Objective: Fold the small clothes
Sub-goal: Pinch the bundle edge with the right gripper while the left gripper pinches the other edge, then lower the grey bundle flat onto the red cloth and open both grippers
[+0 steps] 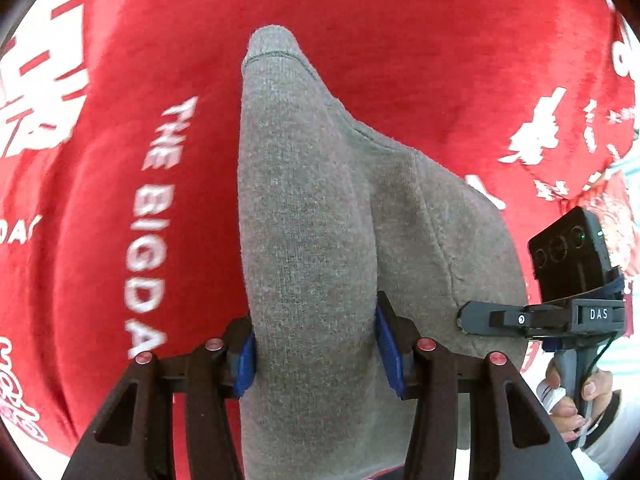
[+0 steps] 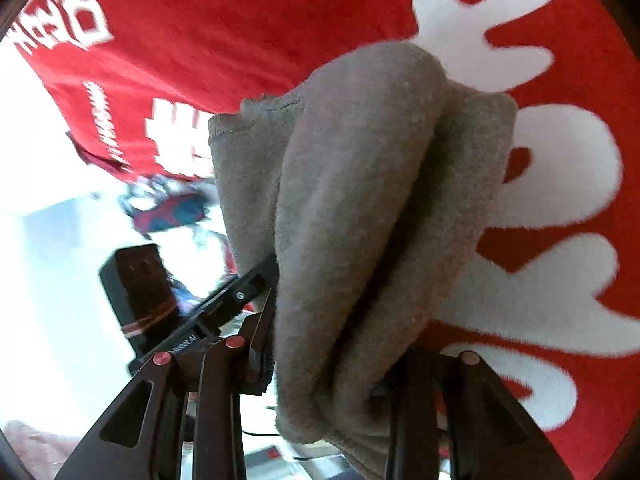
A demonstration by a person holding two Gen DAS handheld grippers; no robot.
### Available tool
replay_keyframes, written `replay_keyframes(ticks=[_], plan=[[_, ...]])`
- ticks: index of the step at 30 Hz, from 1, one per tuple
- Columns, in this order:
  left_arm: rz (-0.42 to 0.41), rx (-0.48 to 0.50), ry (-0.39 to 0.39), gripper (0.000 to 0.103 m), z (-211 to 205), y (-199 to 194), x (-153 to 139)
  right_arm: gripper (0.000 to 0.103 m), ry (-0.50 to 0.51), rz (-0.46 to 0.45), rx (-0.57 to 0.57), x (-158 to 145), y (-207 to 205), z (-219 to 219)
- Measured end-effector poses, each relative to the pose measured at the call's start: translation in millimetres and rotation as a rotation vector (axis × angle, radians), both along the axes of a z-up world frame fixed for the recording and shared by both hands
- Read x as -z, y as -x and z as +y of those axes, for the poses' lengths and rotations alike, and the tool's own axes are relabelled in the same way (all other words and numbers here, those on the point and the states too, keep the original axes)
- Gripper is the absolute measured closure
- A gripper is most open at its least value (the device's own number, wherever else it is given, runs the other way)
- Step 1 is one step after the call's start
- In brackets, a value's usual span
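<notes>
Two grippers, one grey garment (image 1: 312, 240) strung between them, and it is up off the red cloth (image 1: 400, 60) that fills the background of both wrist views. On the left wrist camera the left gripper (image 1: 316, 350) has its blue-padded fingers (image 1: 387, 346) pressed against either side of a thick fold of the grey knit, jaws clamped on it, with a stitched hem showing at the far tip of the fold. Over at the right edge of that view comes the right gripper (image 1: 472, 318), its dark finger tips touching the garment's edge, the person's hand (image 1: 576, 396) wrapped round the handle below. Writing now: the body of that tool reads "DAS" in white, and the red cloth carries white lettering, "THE BIGDA" running down beside the fold, plus a partial "DAY" at the far left; the other white marks are too cut off or blurred to read. Switch to the right wrist camera and the grey garment (image 2: 360, 220) bunches in several folds straight through the right gripper (image 2: 332, 368), jaws closed on the fabric. Behind it sits the red cloth (image 2: 240, 20) with big white shapes, and the left gripper (image 2: 224, 304) shows at left, blurred.
</notes>
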State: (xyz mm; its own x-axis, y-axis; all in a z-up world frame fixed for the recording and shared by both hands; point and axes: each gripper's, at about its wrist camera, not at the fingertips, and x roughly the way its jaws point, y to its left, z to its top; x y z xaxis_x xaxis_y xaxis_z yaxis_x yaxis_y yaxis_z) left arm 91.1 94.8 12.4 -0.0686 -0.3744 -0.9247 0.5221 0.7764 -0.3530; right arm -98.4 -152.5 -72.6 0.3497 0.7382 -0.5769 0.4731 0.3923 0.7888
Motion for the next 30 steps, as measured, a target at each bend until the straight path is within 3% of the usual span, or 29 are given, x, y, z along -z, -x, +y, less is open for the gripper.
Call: replay_keyframes(ticks=[2, 4, 7, 9, 13, 15, 16, 19, 22, 24, 26, 28, 30], plan=[[0.003, -0.023, -0.058, 0.052, 16.7, -5.7, 16.1, 0.041, 0.186, 0.057, -0.054, -5.8, -6.8, 0.0], [-0.004, -0.065, -0.09, 0.052, 35.0, -11.8, 23.7, 0.034, 0.333, 0.092, -0.064, -18.5, -2.8, -8.7], [-0.035, -0.133, -0.049, 0.052, 61.8, -20.3, 10.1, 0.034, 0.369, 0.1, -0.004, -30.2, 16.6, -25.4], [-0.067, -0.166, -0.051, 0.052, 73.0, -26.0, 2.7, 0.035, 0.326, 0.081, 0.068, -34.1, 28.0, -33.7], [-0.058, -0.18, -0.059, 0.052, 73.7, -33.6, 9.7, 0.046, 0.215, 0.093, 0.067, -17.0, 22.7, -24.8], [-0.053, -0.158, -0.063, 0.052, 55.3, -28.1, 19.1, 0.076, 0.205, 0.135, 0.012, -8.3, 4.5, 0.9], [-0.054, -0.148, -0.07, 0.052, 48.8, -27.2, 22.3, 0.085, 0.213, 0.138, -0.004, -7.8, 1.4, 7.0], [-0.066, -0.106, -0.107, 0.052, 41.5, -14.3, 30.0, 0.089, 0.392, 0.039, -0.077, -44.3, -4.5, 21.9], [-0.102, -0.088, -0.113, 0.052, 39.8, -5.6, 25.7, 0.093, 0.531, 0.064, -0.12, -49.4, 0.1, 23.5], [-0.101, -0.085, -0.125, 0.05, 38.3, -0.7, 29.2, 0.093, 0.548, 0.144, -0.136, -24.3, 6.9, 18.3], [-0.105, -0.082, -0.134, 0.048, 36.2, 2.5, 32.5, 0.093, 0.511, 0.165, -0.104, -9.1, 10.4, 17.6], [-0.139, -0.079, -0.16, 0.036, 33.3, 7.1, 34.1, 0.093, 0.483, 0.164, -0.059, -8.2, 17.1, 11.2], [-0.163, -0.07, -0.18, 0.036, 31.8, 11.4, 33.9, 0.093, 0.496, 0.174, -0.059, -11.9, 21.6, 11.3]])
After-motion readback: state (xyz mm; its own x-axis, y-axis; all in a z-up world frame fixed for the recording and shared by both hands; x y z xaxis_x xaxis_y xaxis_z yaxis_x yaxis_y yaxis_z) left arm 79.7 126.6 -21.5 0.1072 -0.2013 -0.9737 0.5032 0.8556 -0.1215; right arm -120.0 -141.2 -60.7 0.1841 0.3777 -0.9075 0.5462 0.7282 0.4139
